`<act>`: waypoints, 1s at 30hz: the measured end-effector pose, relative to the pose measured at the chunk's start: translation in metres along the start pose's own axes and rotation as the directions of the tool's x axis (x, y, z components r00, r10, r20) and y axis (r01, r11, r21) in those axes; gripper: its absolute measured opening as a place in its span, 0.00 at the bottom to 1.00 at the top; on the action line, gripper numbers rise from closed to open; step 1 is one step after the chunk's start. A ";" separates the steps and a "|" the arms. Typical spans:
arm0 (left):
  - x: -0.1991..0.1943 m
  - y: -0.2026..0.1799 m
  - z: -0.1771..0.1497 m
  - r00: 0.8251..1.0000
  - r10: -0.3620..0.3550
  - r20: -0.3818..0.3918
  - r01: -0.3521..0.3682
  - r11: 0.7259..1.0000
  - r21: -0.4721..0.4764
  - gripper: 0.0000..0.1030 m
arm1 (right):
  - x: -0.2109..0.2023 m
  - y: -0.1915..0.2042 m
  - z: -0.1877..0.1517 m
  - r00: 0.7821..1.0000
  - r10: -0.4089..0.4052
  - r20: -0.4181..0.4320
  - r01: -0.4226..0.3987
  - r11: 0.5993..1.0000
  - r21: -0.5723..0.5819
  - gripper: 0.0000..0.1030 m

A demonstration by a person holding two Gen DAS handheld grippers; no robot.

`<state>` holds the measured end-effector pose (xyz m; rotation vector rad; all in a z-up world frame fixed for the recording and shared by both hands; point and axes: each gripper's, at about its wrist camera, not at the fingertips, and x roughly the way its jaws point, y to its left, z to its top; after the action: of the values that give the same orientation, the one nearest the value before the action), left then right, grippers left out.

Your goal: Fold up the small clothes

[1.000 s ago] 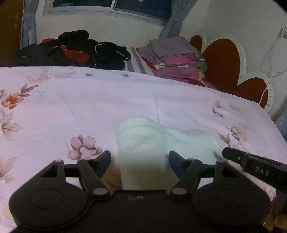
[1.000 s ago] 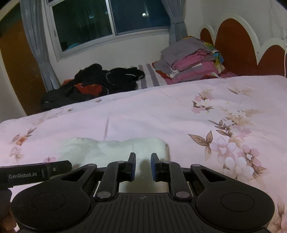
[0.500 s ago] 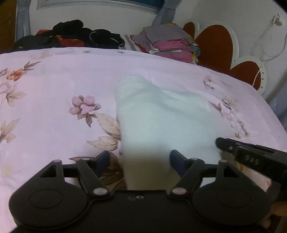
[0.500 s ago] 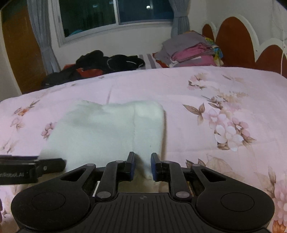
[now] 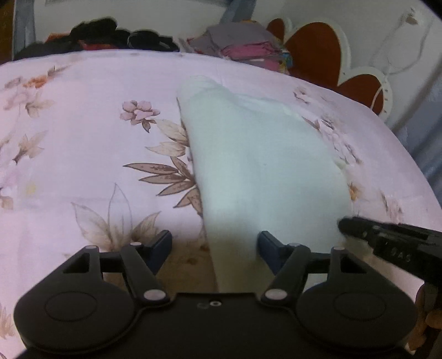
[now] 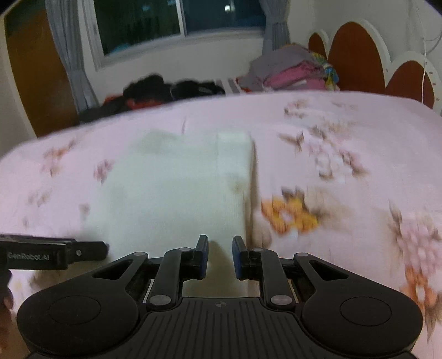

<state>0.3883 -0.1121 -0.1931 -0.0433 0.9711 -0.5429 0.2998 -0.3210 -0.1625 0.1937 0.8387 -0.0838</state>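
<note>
The white garment (image 5: pixel 265 171) lies flat on the floral bedspread (image 5: pixel 83 154), apparently folded once already, so we judge more folds remain. Our left gripper (image 5: pixel 215 250) gapes wide over its near edge, holding nothing. Our right gripper (image 6: pixel 220 256), jaws narrowly apart, seems to straddle the near corner; blur hides any grip.

dark window (image 6: pixel 179 24), grey curtains (image 6: pixel 69 55), scalloped headboard (image 6: pixel 356 55).

We observe a floral bedsheet (image 5: pixel 83 154), a scalloped headboard (image 6: pixel 356 52), a dark window (image 6: pixel 179 19) and grey curtains (image 6: pixel 71 55).
</note>
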 end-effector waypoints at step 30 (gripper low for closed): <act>0.000 -0.015 -0.001 0.998 0.031 -0.054 -0.029 0.999 0.027 0.76 | -0.007 -0.029 -0.016 1.000 -0.019 -0.021 0.021 0.992 0.122 0.23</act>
<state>0.3813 -0.1252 -0.1894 0.0101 1.0164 -0.5313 0.2793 -0.3464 -0.1722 0.3020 0.8561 -0.1523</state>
